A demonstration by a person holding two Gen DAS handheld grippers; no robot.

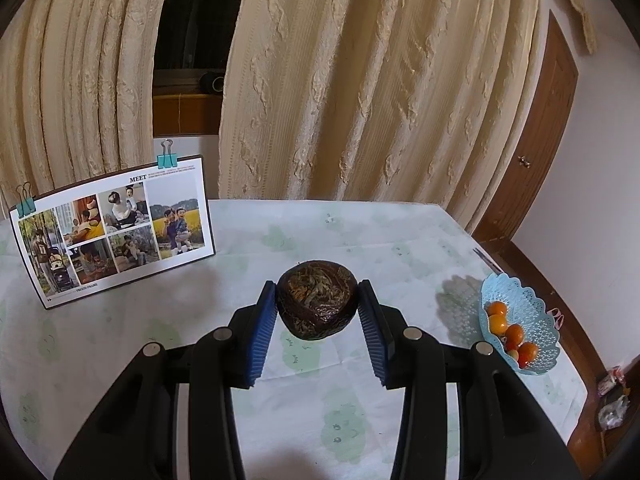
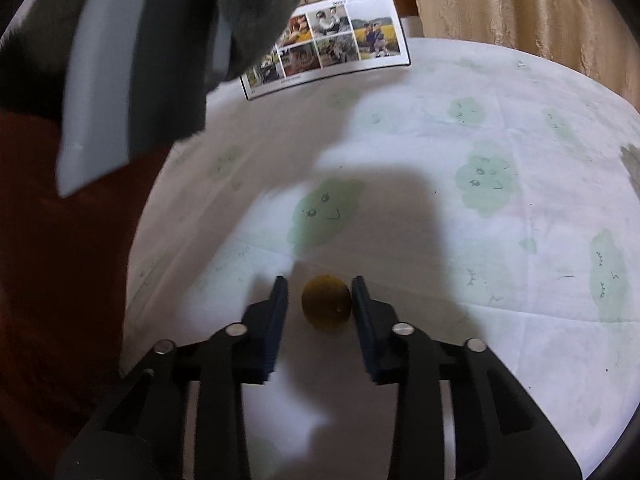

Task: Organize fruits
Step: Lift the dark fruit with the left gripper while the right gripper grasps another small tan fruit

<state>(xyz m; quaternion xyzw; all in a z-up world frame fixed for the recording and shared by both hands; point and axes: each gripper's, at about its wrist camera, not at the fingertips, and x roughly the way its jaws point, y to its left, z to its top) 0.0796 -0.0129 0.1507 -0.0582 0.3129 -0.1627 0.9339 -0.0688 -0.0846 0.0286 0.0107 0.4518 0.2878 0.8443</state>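
Left wrist: left gripper [image 1: 317, 300] clamped on dark round fruit [image 1: 316, 300], lifted above table [image 1: 400, 232]; basket [image 1: 520, 320] at 3 o'clock near table edge; photo card [image 1: 112, 228] reads "MEET". Right wrist: right gripper [image 2: 320, 300] pads beside yellow fruit [image 2: 327, 303], grip unclear; open cloth toward 1 o'clock.

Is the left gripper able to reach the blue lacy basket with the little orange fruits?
Probably yes: the left gripper already clamps a dark round fruit, and only bare tablecloth separates it from the blue lacy basket.
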